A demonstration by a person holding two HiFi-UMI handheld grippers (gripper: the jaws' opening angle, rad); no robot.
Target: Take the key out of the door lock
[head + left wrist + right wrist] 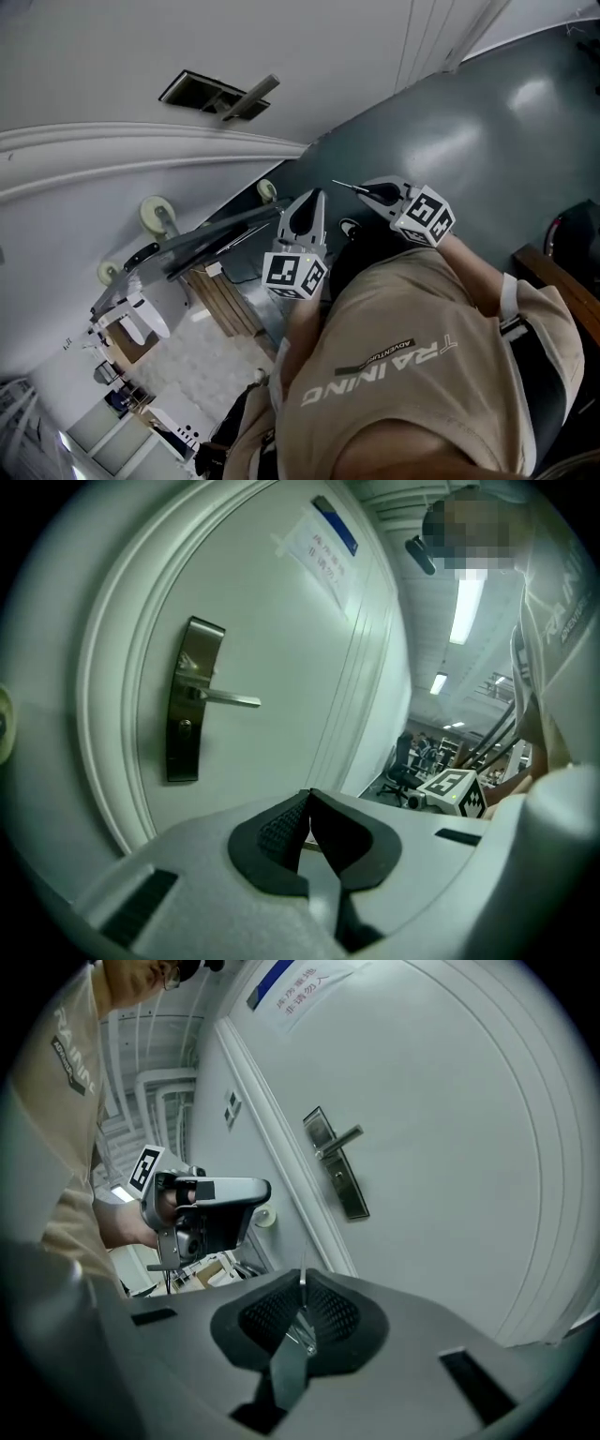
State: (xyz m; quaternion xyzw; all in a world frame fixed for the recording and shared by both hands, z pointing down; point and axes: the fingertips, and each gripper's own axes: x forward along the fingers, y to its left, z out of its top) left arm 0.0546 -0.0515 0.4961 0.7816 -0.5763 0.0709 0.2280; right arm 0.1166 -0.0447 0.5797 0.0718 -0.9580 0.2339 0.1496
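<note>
Left gripper (309,803): jaws brought together at the tips, dark ribbed pads meeting, nothing caught between them. Beyond its jaws and off to their left stood the white door (272,621), well apart from the tool. The metal lock plate (186,752) sat on the door with its lever handle (230,700) pointing toward the jaws' side. A small round spot low on the plate was probably the keyhole; nothing seemed to stick out of it, though the view was too small to be sure. A paper notice (319,555) hung high on the door, above the jaw line.

Right gripper (302,1302): jaws closed on the key (301,1314), its thin metal blade pinched upright between the pads and standing past the fingertips. The lock plate lay ahead of these jaws and slightly to their right, well apart from the key; the left gripper hung off to their left at about the same reach.

From the head view, both tools were held side by side in front of the person's beige shirt (422,375), and the key showed as a fine spike off the right gripper's tip.
</note>
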